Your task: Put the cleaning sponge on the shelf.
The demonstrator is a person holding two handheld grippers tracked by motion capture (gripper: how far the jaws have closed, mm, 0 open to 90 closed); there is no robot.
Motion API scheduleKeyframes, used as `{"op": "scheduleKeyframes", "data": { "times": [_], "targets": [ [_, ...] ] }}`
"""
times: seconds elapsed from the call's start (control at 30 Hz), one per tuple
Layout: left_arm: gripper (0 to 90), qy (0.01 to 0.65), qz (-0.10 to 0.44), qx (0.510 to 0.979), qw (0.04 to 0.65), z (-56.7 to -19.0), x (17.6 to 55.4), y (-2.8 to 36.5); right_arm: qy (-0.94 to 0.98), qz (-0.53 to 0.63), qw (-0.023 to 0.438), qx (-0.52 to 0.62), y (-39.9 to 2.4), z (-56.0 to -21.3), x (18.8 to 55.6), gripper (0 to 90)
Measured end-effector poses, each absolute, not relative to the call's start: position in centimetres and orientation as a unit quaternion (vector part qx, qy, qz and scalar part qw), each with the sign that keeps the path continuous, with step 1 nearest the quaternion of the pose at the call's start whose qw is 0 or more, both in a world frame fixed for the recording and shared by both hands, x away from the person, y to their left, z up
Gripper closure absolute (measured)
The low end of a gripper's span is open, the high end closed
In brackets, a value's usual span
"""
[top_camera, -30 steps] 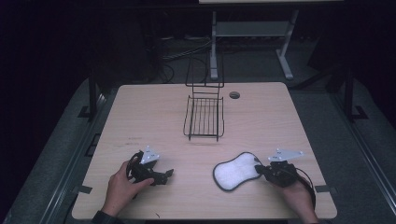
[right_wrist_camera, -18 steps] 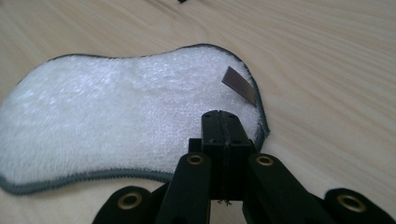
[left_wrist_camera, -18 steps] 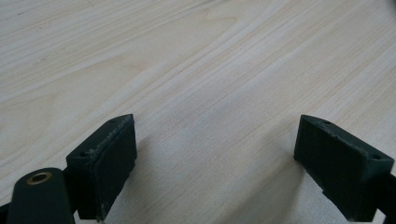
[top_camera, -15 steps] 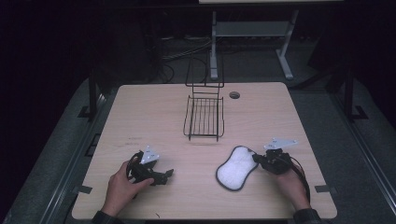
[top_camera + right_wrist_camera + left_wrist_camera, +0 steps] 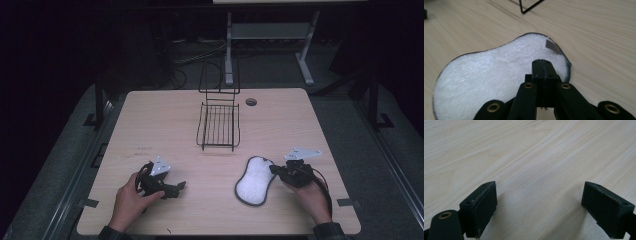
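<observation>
- Just left of the right gripper (image 5: pixel 278 170), a white pad (image 5: pixel 253 180) with a dark rim lies flat on the table (image 5: pixel 150 115); its long axis runs from near the person's side up and slightly right, toward the wire rack (image 5: pixel 218 125).
- Its upper right edge meets the right gripper's tips in the high view.
- From the right gripper view, the jaws are pressed together over the white pad (image 5: pixel 496 67); whether they pinch its edge I cannot tell. A small grey tag (image 5: pixel 552 45) shows ahead of them.
- Well to the left, the left gripper (image 5: pixel 539 202) rests with jaws spread wide over bare wood.
</observation>
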State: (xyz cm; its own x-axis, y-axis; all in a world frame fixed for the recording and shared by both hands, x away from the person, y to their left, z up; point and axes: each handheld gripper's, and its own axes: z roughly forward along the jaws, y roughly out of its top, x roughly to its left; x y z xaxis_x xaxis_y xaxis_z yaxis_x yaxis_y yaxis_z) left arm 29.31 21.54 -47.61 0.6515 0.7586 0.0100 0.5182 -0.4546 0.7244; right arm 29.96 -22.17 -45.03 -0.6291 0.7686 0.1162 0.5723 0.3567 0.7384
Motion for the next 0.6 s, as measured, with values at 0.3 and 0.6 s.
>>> {"op": "scheduleKeyframes", "data": {
  "times": [0.3, 0.6],
  "targets": [
    [12.3, 0.382, 0.169, 0.836, 0.356, -47.6, 29.3, 21.5, 0.818, 0.401, 0.106, 0.397, -21.2, -44.4, 27.9, 89.7],
    [12.2, 0.382, 0.169, 0.836, 0.356, -47.6, 29.3, 21.5, 0.826, 0.407, 0.094, 0.380, -19.3, -44.1, 25.6, 89.7]
  ]
}}
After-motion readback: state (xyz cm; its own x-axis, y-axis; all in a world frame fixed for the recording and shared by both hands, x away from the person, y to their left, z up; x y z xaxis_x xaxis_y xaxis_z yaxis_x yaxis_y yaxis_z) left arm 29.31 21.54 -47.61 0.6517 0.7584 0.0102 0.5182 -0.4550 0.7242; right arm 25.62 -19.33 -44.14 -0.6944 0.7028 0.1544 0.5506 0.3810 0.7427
